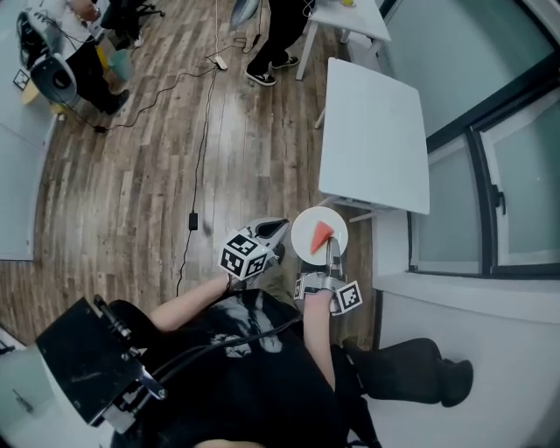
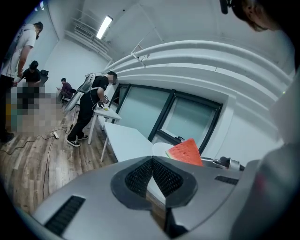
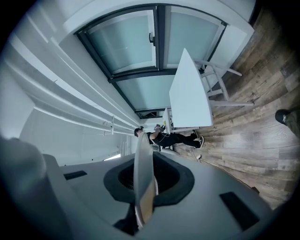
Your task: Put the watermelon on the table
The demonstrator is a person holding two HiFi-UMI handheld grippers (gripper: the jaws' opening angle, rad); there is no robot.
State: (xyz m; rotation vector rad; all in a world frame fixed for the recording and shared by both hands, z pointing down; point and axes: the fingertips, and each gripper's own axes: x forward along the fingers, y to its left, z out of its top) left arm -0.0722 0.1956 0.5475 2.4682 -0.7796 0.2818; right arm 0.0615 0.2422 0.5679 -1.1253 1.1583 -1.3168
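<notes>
A red watermelon wedge lies on a small white plate, held in the air just short of the near corner of the white table. My right gripper is shut on the plate's near rim; in the right gripper view the plate stands edge-on between the pads. My left gripper hangs just left of the plate, shut and empty. In the left gripper view the watermelon shows beyond the touching pads, with the table behind.
A window wall runs along the right of the table. A second white table stands further off with a person beside it. Cables trail over the wooden floor. A black device sits at lower left.
</notes>
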